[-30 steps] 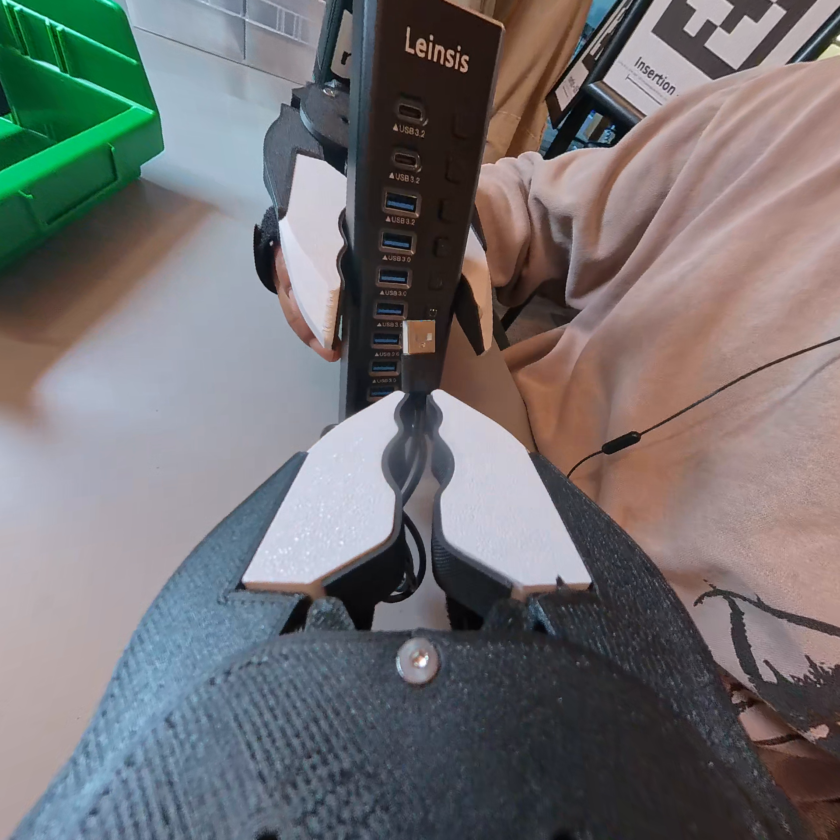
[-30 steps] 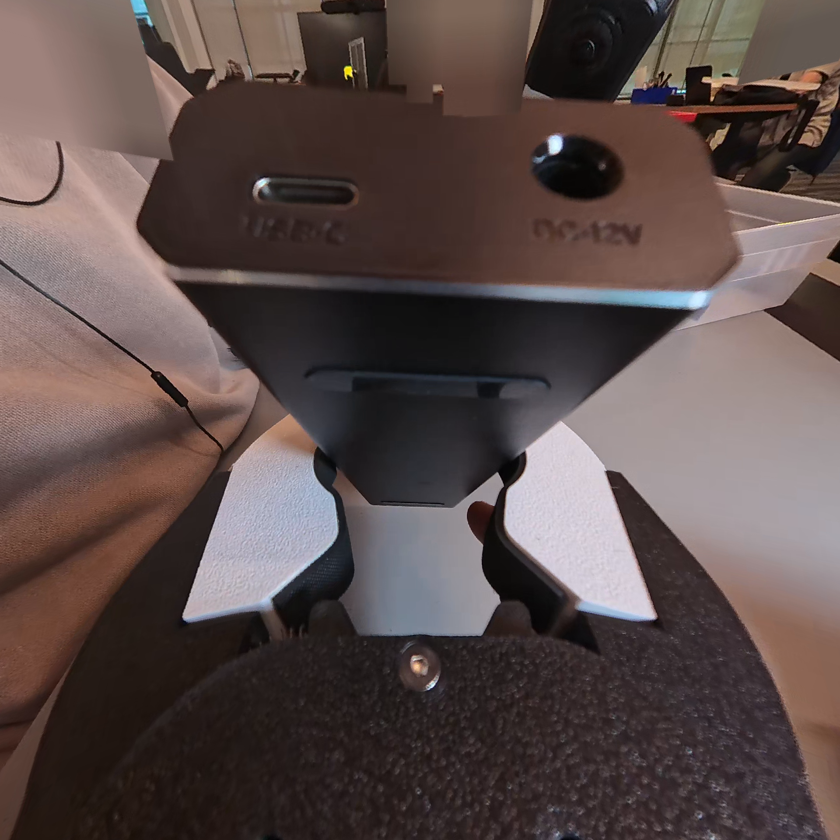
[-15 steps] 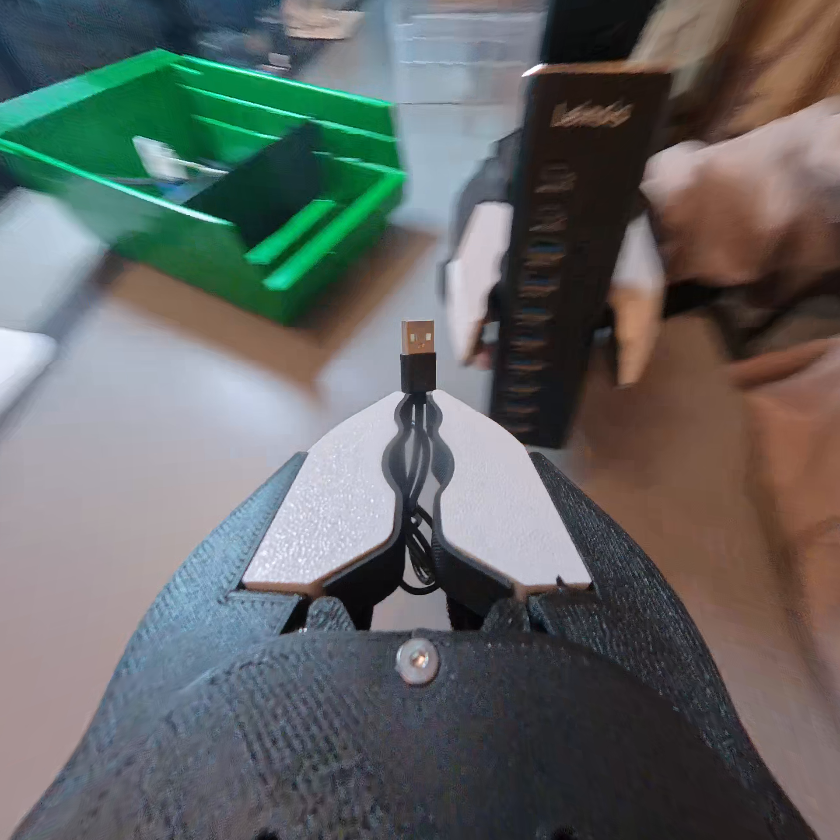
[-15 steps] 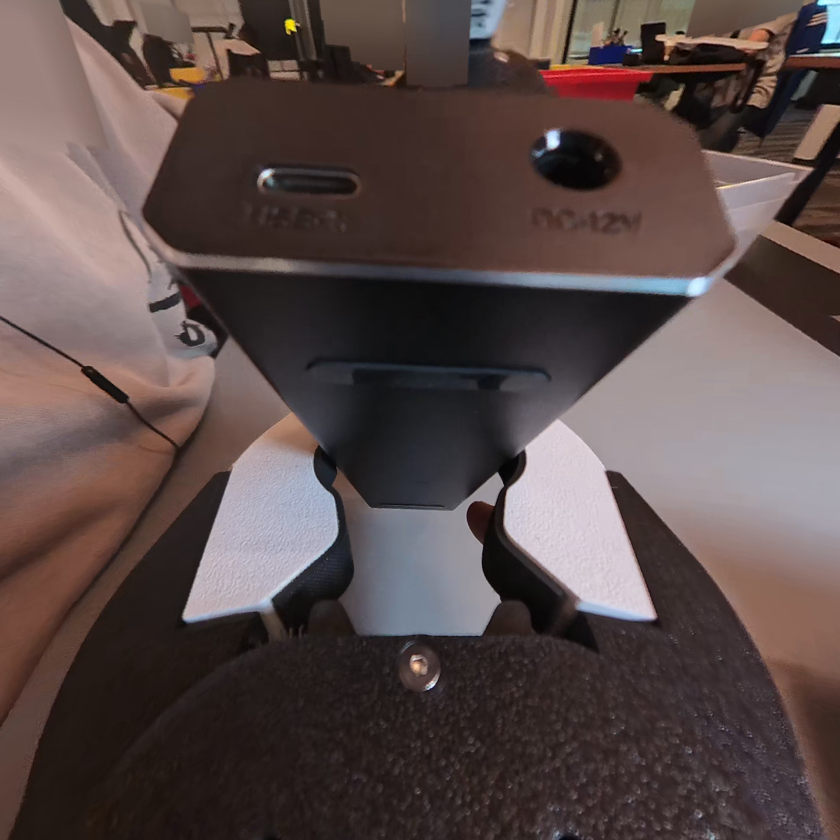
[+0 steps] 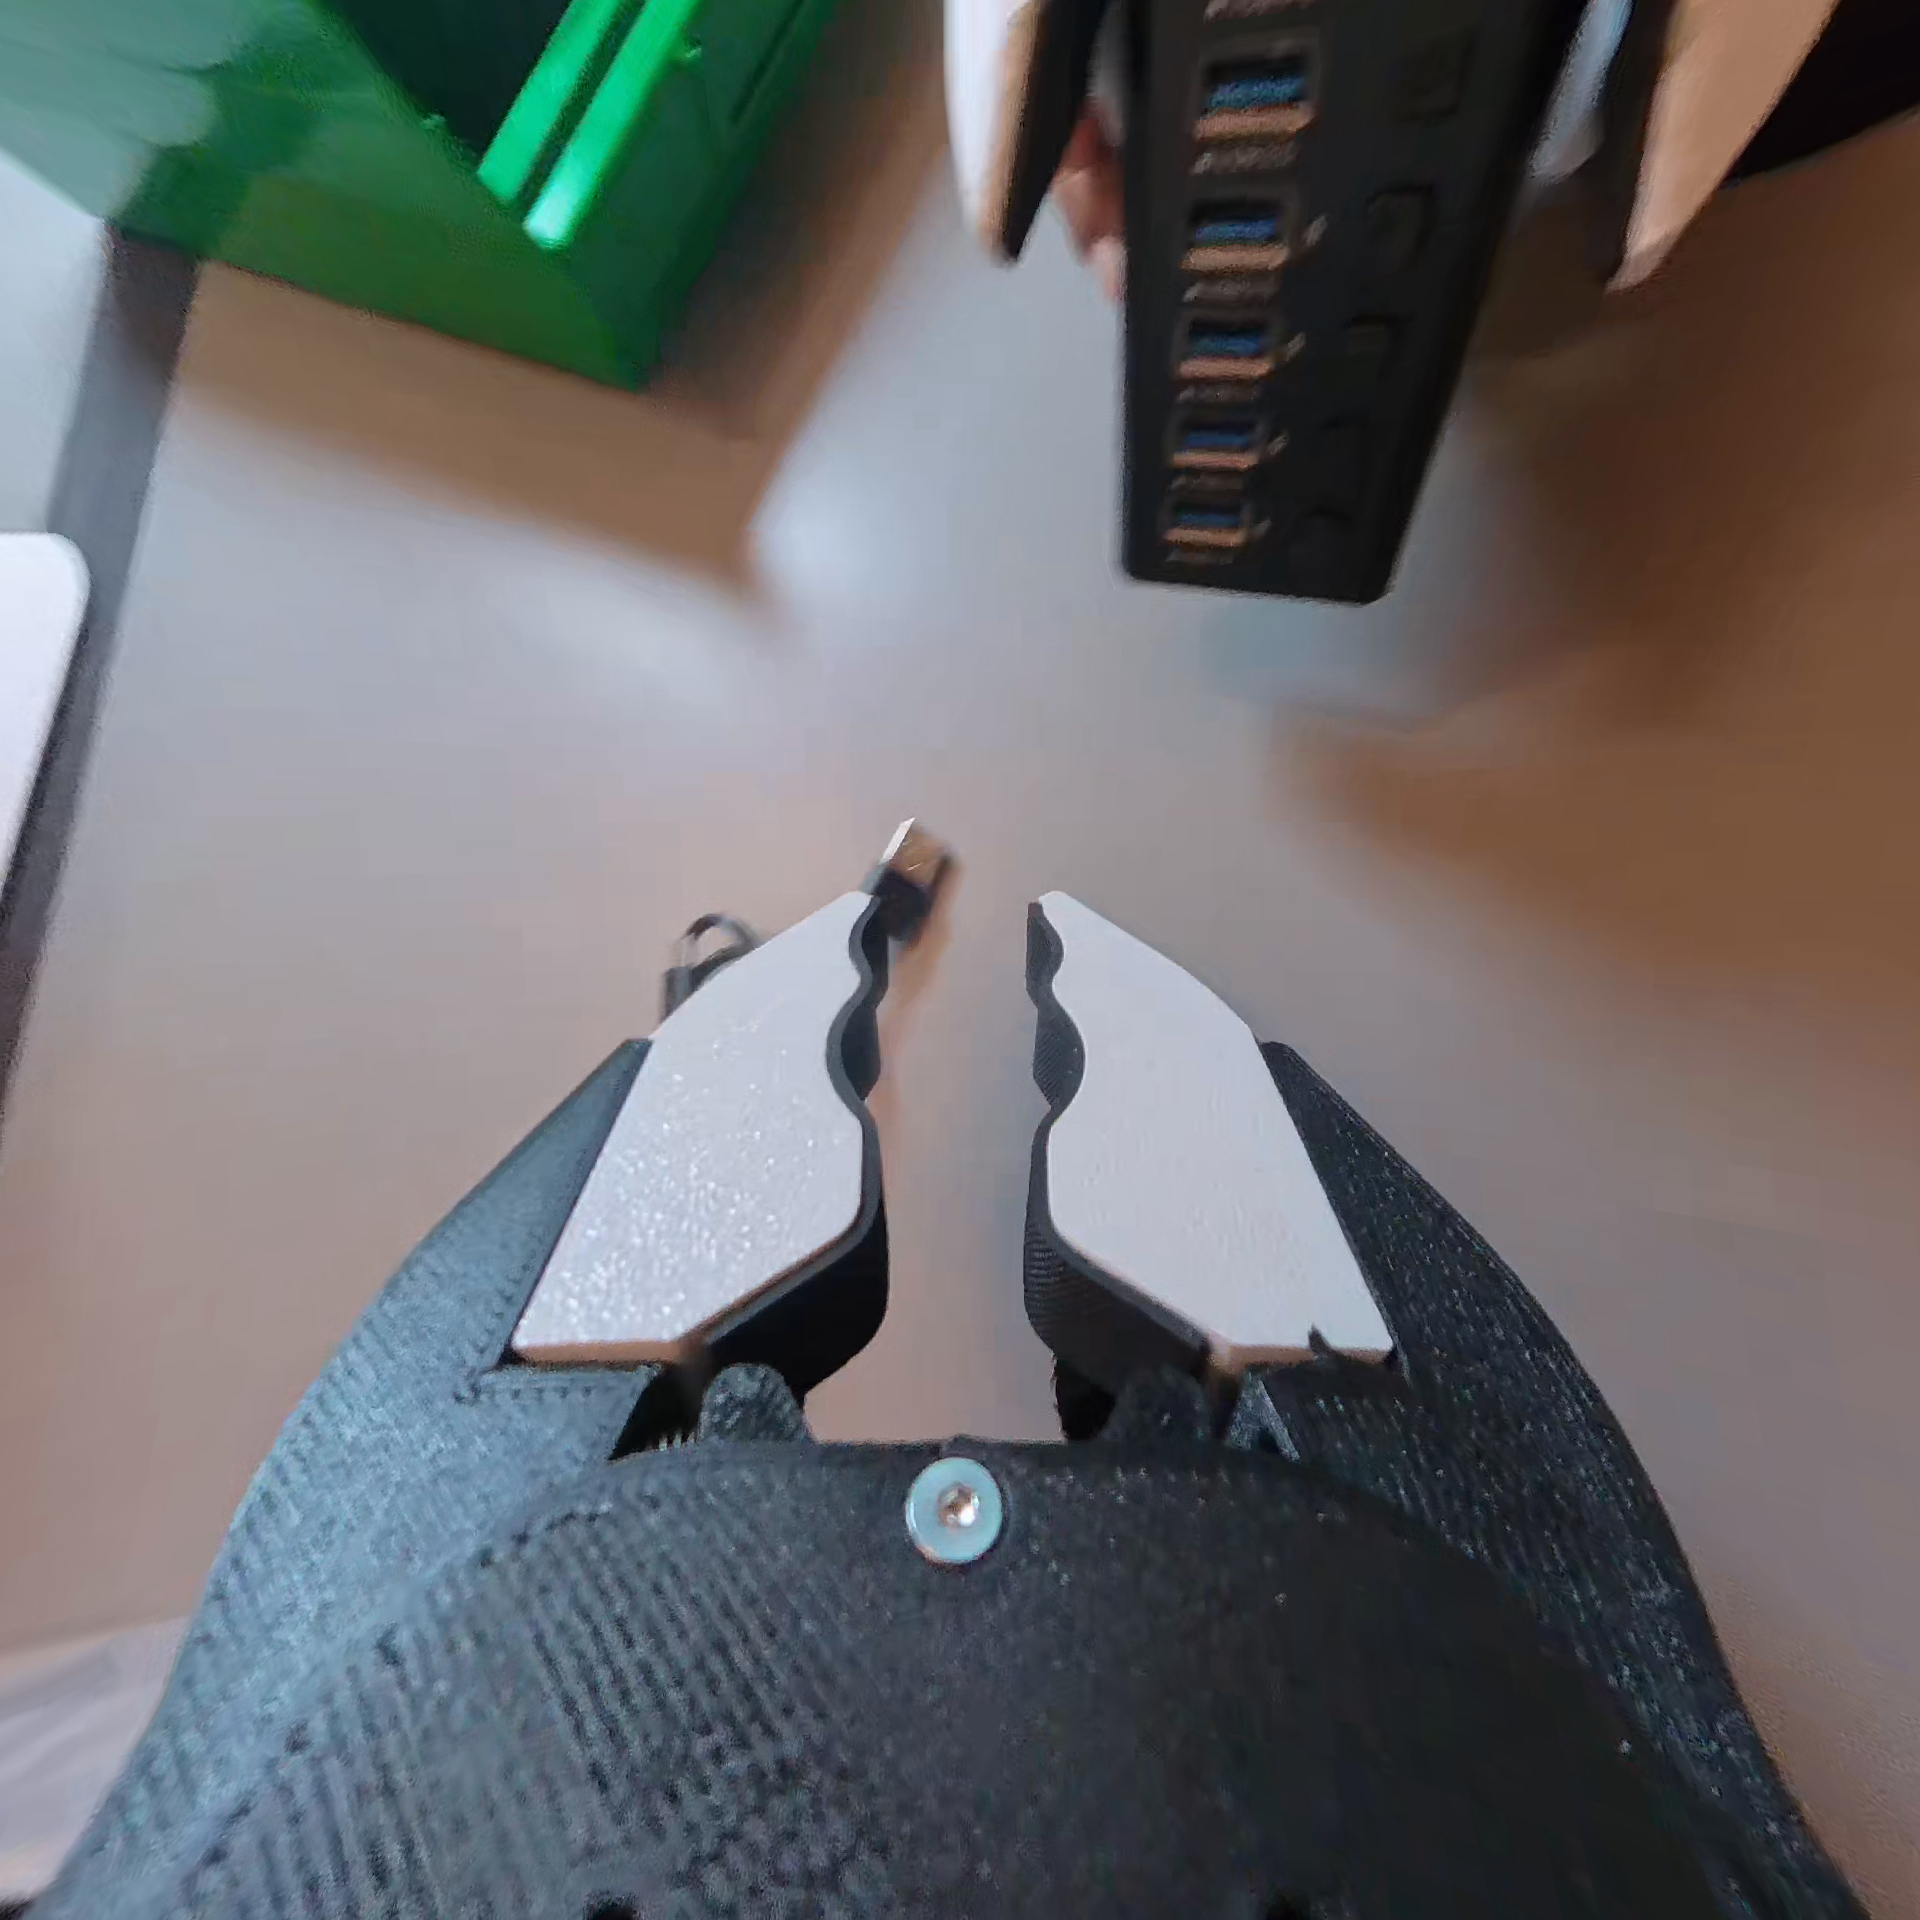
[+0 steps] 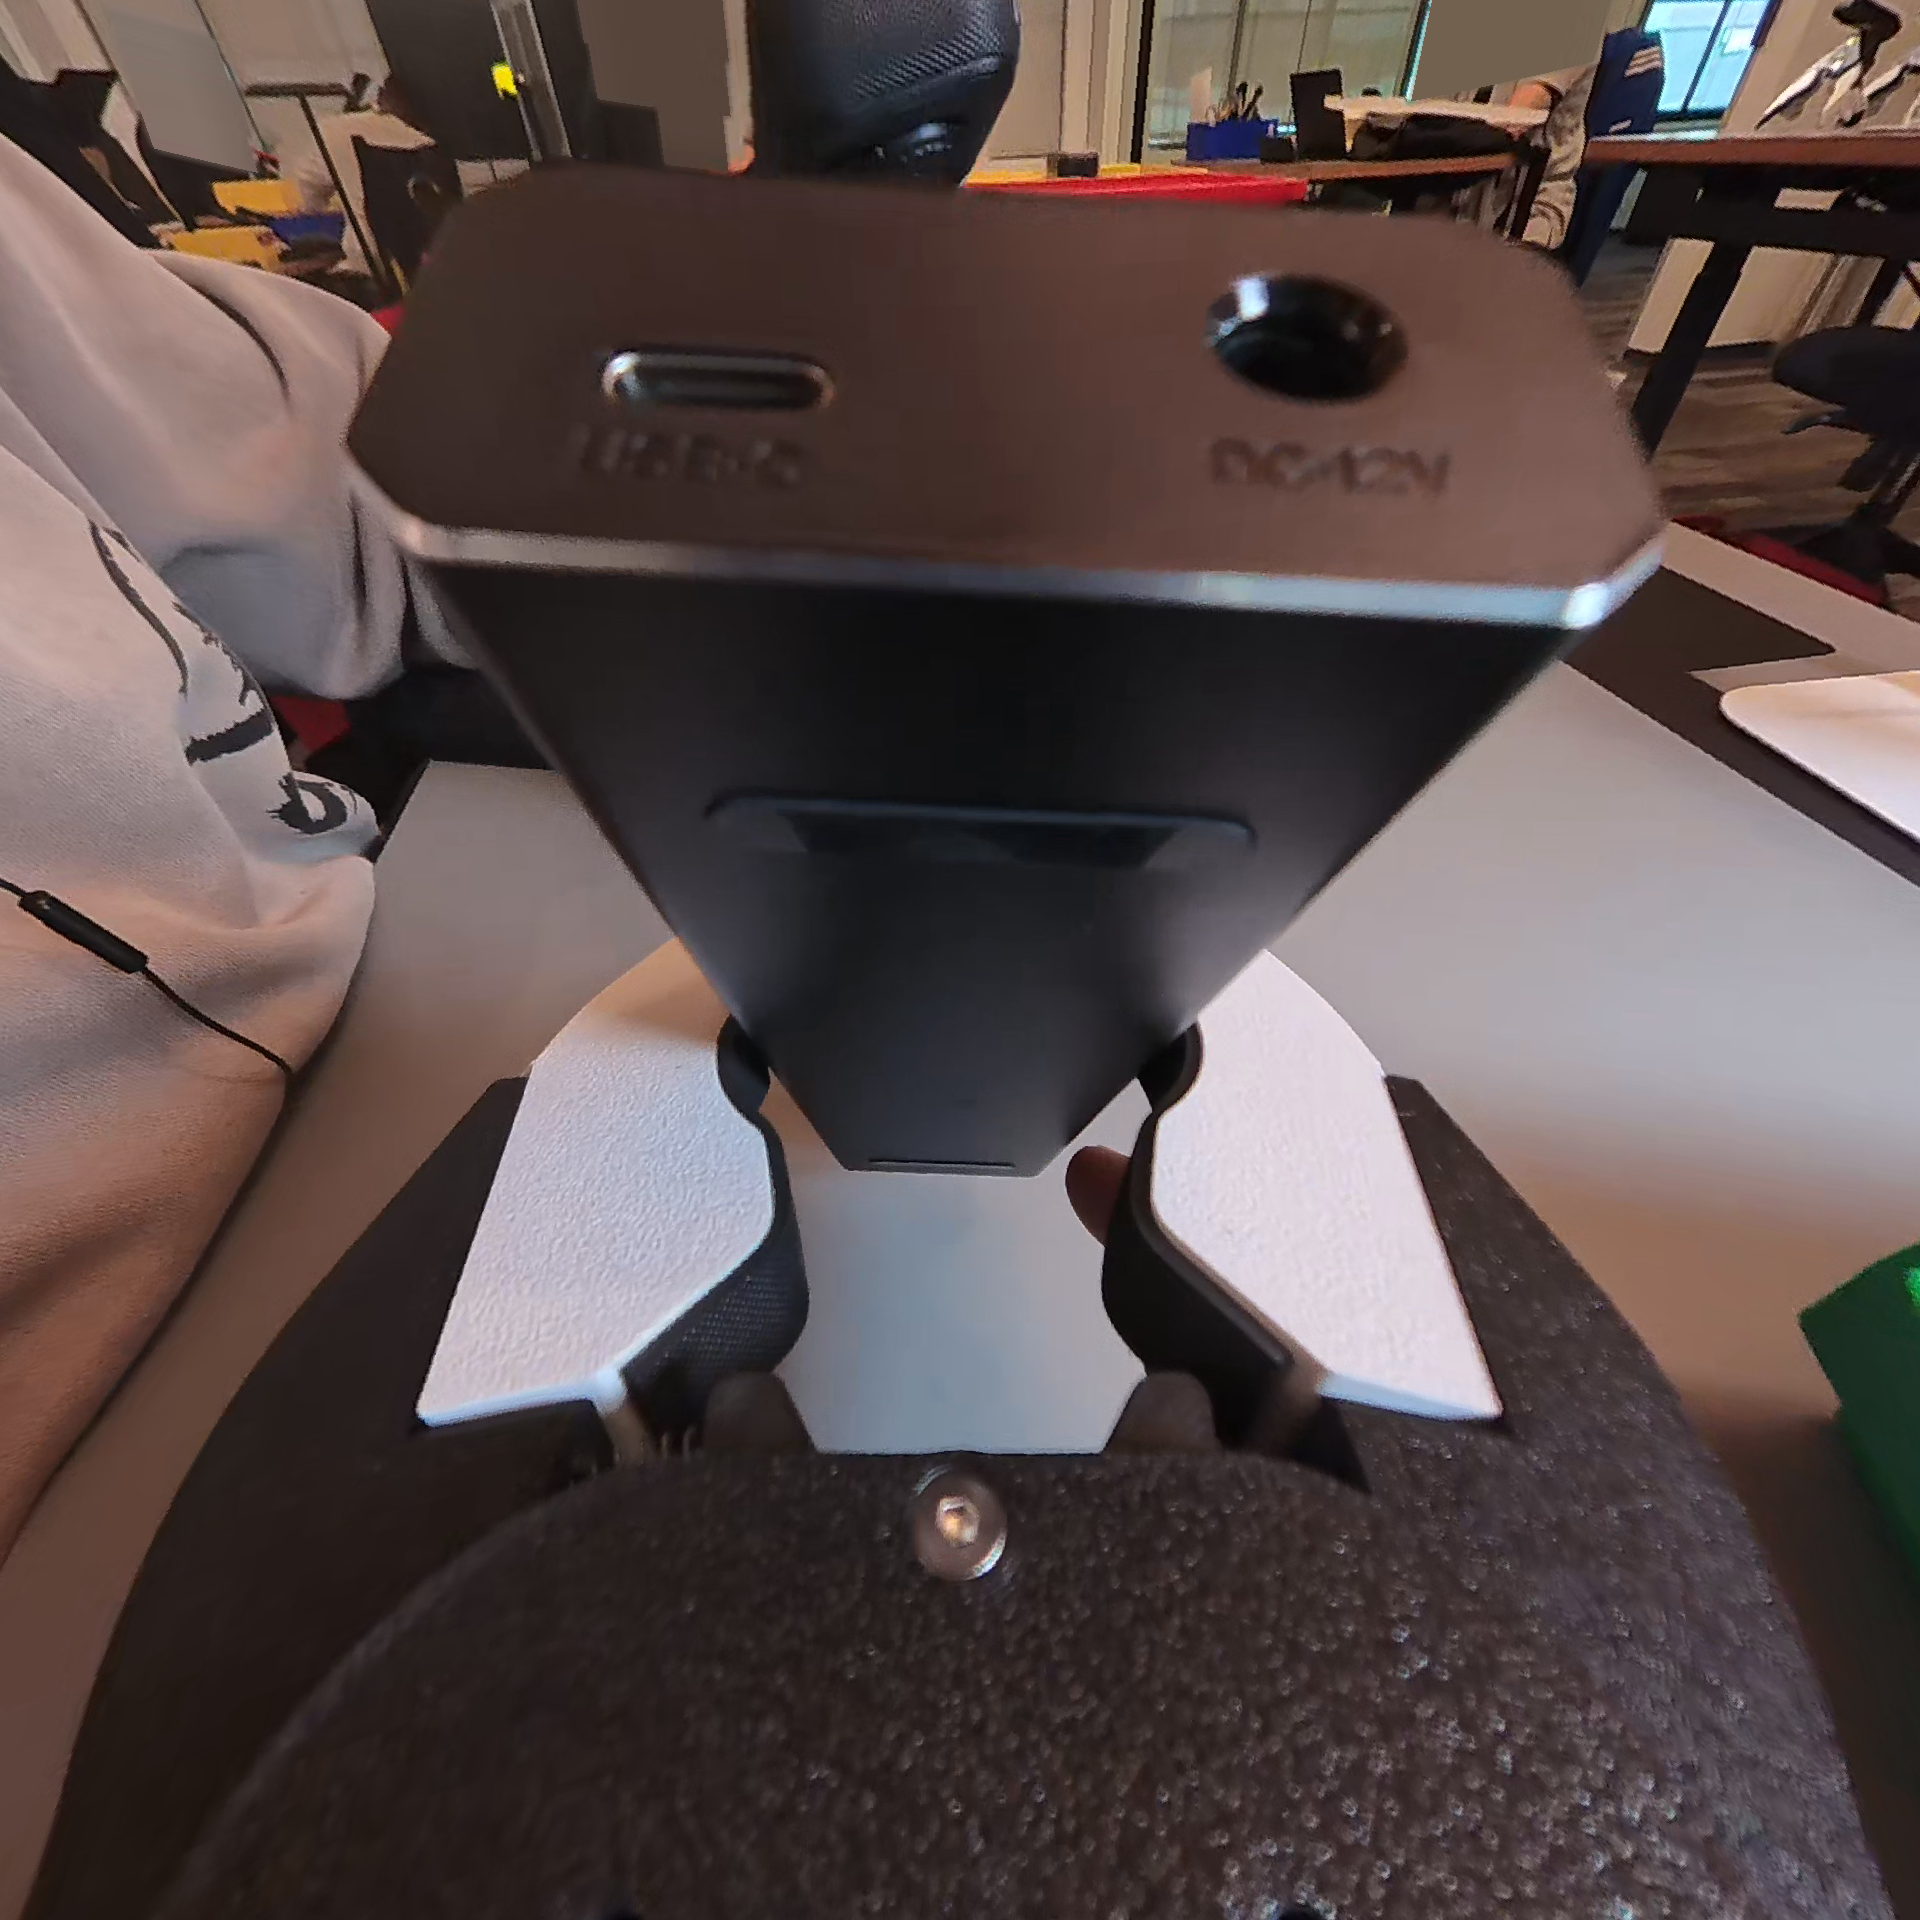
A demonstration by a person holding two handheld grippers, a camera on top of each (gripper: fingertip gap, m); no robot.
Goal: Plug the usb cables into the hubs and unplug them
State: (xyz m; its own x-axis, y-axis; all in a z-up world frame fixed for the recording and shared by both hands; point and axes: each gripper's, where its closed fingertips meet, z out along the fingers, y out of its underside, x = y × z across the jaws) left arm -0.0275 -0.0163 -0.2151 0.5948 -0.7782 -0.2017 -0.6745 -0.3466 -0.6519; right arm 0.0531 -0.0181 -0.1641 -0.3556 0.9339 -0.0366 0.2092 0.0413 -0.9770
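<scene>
Right now my left gripper (image 5: 956,914) stands with its jaws parted and nothing between them, pointing down at the tabletop (image 5: 436,727). Just past the tip of its left finger lies the usb cable (image 5: 909,868), its metal plug angled up and away, with a loop of black cord showing beside that finger's outer edge; whether the plug touches the finger I cannot tell. Ahead and to the right, well apart from the plug, hangs the black hub (image 5: 1288,312), its row of blue ports facing me. My right gripper (image 6: 956,1049) is clamped on the hub's lower body, one finger on each side, the end face with its two sockets towering over the camera. A green bin (image 5: 416,177) sits at the far left.
</scene>
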